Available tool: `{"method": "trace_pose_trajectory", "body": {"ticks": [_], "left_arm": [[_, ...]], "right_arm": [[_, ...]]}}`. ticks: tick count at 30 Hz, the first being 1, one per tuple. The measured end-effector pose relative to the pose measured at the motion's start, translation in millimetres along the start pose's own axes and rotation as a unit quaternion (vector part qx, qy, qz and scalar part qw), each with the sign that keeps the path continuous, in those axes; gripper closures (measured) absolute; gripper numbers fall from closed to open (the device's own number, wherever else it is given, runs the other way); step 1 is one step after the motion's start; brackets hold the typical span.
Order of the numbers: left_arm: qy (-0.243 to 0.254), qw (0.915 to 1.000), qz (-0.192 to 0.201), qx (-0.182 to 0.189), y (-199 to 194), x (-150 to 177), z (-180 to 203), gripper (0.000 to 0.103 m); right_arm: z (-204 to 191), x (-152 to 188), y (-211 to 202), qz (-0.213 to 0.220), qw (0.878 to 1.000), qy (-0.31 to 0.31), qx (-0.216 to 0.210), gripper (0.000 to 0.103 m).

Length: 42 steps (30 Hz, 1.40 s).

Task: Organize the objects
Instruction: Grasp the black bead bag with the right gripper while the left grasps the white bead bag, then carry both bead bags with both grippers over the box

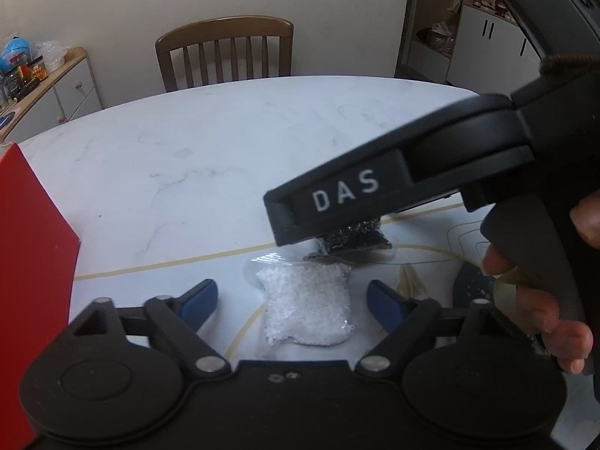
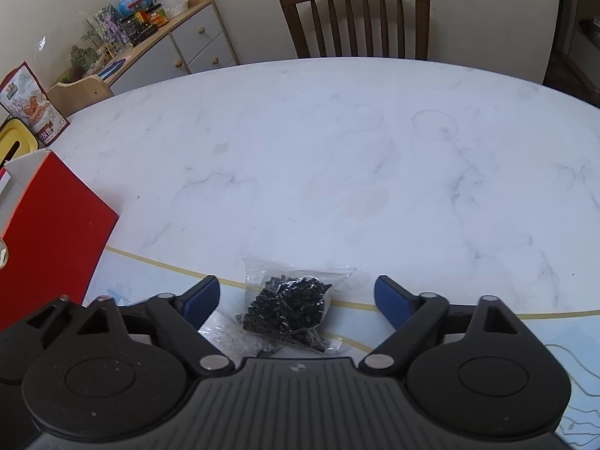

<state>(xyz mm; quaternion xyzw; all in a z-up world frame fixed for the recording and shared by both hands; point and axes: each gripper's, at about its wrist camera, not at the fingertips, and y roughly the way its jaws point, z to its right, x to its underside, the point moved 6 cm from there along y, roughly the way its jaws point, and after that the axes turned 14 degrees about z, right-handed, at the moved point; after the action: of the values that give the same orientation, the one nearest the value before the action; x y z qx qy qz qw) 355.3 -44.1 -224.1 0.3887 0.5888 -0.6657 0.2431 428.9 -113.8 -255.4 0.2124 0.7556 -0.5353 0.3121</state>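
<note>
Two clear bags lay touching on the marble table (image 2: pixel 337 168) — white beads (image 1: pixel 305 305) between the spread fingers of the left gripper (image 1: pixel 292 300), black beads (image 2: pixel 287 309) between the equally wide-apart right gripper (image 2: pixel 296 298); neither was gripped — a red box (image 2: pixel 52 225) stood well left.

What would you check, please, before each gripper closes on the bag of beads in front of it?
1. Left gripper open: ok.
2. Right gripper open: ok.
3. White bead bag centred between the left gripper's fingers: ok.
4. Black bead bag centred between the right gripper's fingers: ok.
5. Bags apart from each other: not ok, they touch or overlap.
6. Red box open on top for dropping the bags in: cannot tell.
</note>
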Motion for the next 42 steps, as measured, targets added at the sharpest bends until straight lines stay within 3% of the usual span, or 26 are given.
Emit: {"method": "trace_pose_trajectory", "body": {"ticks": [4, 6, 9, 12, 19, 30, 42], "left_arm": [[-0.001, 1.0, -0.005, 0.005, -1, 3, 2, 0.036], [-0.002, 0.9999, -0.008, 0.01, -1, 4, 3, 0.048], [-0.004, 0.9999, -0.008, 0.014, -3, 7, 5, 0.056], [-0.002, 0.9999, -0.007, 0.011, -6, 9, 6, 0.06], [-0.022, 0.9997, -0.001, 0.01, -18, 5, 0, 0.067], [-0.083, 0.9958, 0.037, -0.003, -63, -17, -30, 0.067], [-0.123, 0.9862, 0.099, -0.049, -140, -42, -84, 0.067]], "right_arm": [[-1, 2, 2, -0.006, 1.0, 0.006, -0.001, 0.034], [-1, 2, 1, -0.005, 1.0, 0.007, -0.001, 0.044], [0, 2, 0, -0.006, 1.0, 0.019, -0.006, 0.059], [1, 2, -1, -0.004, 1.0, 0.023, -0.004, 0.064], [3, -8, -19, 0.015, 0.999, 0.038, -0.01, 0.064], [-16, -26, -76, 0.053, 0.997, 0.025, -0.045, 0.064], [-87, -42, -126, 0.079, 0.991, -0.014, -0.108, 0.064]]}}
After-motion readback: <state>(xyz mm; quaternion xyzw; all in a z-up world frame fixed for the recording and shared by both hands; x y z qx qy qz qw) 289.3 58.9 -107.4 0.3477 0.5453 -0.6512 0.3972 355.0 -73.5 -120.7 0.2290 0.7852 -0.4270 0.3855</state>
